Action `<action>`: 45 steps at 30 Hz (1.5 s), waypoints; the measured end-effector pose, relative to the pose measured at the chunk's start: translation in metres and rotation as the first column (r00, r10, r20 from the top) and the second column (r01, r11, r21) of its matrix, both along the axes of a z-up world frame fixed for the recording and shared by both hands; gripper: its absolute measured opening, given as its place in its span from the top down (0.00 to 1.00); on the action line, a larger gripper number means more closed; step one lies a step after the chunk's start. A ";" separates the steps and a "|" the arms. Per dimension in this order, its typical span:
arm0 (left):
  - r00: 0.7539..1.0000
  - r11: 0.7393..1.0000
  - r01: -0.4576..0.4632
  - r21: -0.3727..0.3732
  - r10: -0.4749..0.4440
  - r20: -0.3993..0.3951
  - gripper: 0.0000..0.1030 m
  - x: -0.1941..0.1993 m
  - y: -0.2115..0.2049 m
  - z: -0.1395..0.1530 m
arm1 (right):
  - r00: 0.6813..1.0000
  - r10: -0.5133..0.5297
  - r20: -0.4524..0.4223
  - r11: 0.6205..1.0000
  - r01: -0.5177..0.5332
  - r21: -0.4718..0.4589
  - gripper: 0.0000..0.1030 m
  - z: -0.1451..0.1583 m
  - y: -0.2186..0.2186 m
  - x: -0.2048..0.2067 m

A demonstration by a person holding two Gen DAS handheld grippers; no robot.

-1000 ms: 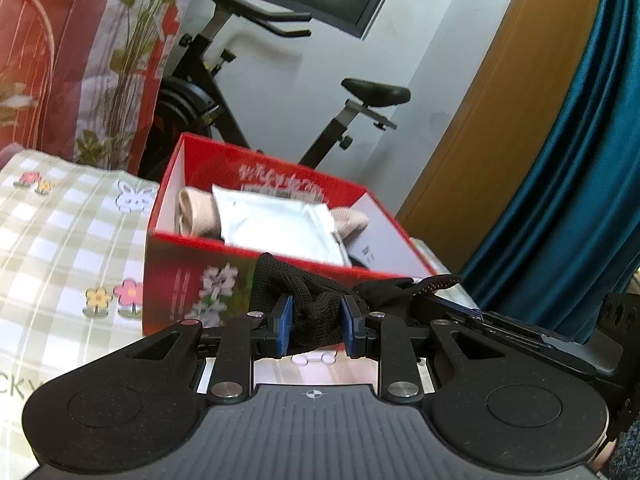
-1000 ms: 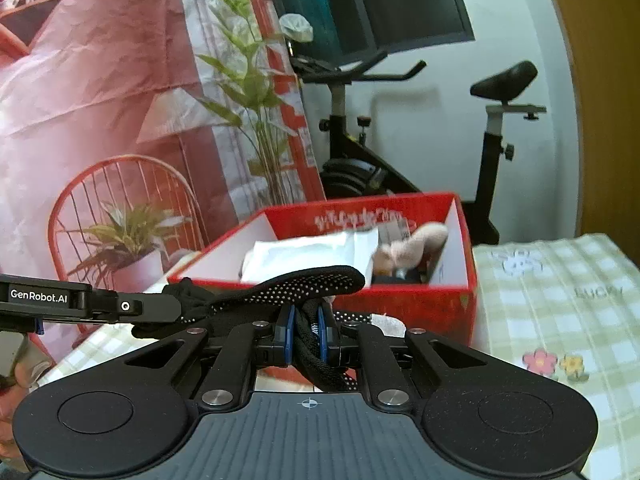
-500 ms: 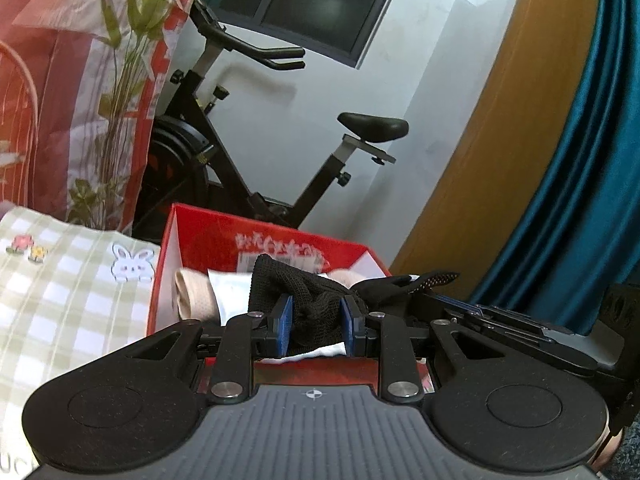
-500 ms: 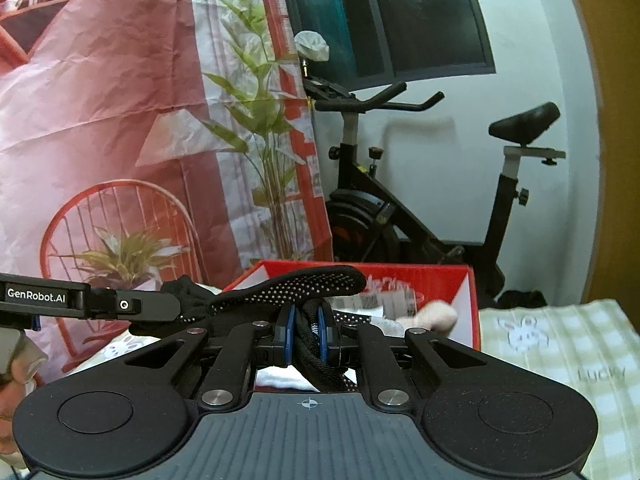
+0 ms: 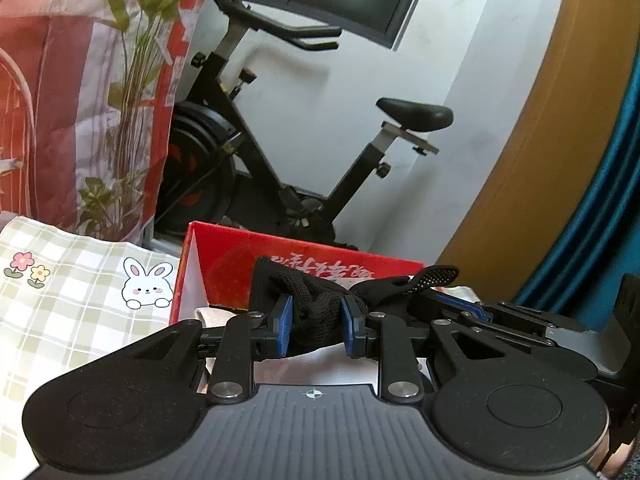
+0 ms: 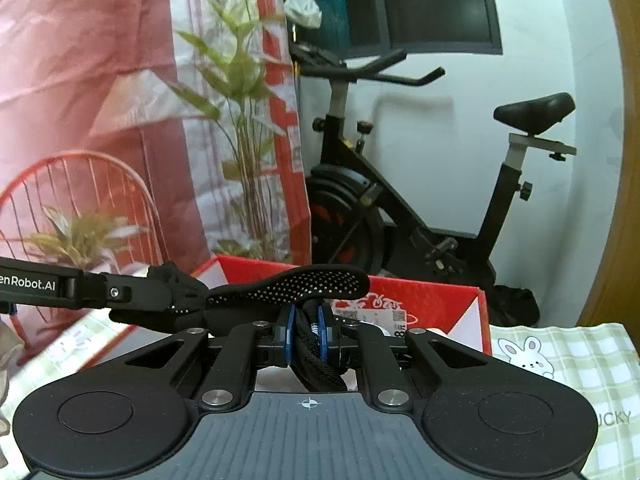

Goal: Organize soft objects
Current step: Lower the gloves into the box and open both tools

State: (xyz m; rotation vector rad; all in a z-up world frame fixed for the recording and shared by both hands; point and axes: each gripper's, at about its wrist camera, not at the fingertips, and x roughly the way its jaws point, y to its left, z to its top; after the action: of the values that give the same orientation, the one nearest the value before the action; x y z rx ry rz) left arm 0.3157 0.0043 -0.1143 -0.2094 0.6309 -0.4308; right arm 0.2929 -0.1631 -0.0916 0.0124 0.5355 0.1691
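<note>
Black knit glove (image 5: 316, 312) stretched between left gripper (image 5: 317, 330), clamped on the bunched cuff, and right gripper (image 6: 307, 338), clamped on the corded edge, probably to keep it spread while poised over the red box (image 5: 240, 264) on the checked cloth (image 5: 72, 304).

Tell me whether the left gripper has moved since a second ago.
Yes. The left gripper, shut on the black glove, has advanced over the red box.
</note>
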 end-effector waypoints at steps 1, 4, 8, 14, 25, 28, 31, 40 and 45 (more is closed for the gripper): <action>1.000 1.000 -0.001 0.006 0.001 -0.008 0.74 0.004 -0.001 -0.002 | 1.000 -0.002 -0.008 1.000 0.001 -0.008 0.89 -0.002 0.000 0.004; 1.000 1.000 -0.005 0.022 0.005 -0.025 0.74 0.012 -0.004 -0.008 | 0.999 -0.007 -0.043 1.000 0.006 -0.022 0.89 -0.008 0.001 0.017; 0.999 1.000 -0.007 0.030 0.008 -0.038 0.70 0.019 -0.004 -0.014 | 0.997 -0.024 -0.079 0.999 0.022 -0.032 0.88 -0.012 0.001 0.029; 1.000 0.998 -0.013 0.056 0.014 -0.028 0.46 0.021 -0.004 -0.015 | 0.993 -0.064 -0.100 0.997 0.059 -0.052 0.79 -0.018 -0.005 0.027; 1.000 0.994 0.007 0.110 -0.007 0.003 0.10 0.001 -0.001 -0.003 | 0.994 -0.062 -0.089 0.997 0.058 -0.049 0.44 -0.013 -0.017 0.000; 1.000 0.992 0.021 0.127 -0.023 0.012 0.05 -0.010 0.000 0.000 | 0.994 -0.067 -0.082 0.997 0.063 -0.045 0.29 -0.010 -0.020 -0.013; 1.000 0.991 0.026 0.134 -0.028 0.013 0.02 -0.024 0.002 0.001 | 0.994 -0.075 -0.079 0.997 0.072 -0.038 0.14 -0.010 -0.023 -0.026; 0.999 0.988 0.042 0.151 -0.042 -0.001 0.00 -0.065 0.013 -0.007 | 0.995 -0.088 -0.055 0.996 0.087 -0.014 0.00 -0.006 -0.027 -0.069; 0.999 0.988 0.040 0.151 -0.040 -0.003 0.00 -0.082 0.018 -0.010 | 0.995 -0.085 -0.042 0.996 0.085 -0.005 0.00 -0.002 -0.027 -0.086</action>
State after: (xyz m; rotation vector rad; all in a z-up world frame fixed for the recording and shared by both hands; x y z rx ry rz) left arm 0.2340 0.0227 -0.1243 -0.0526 0.6659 -0.4196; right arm 0.2070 -0.1903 -0.0941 0.0355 0.5764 0.0846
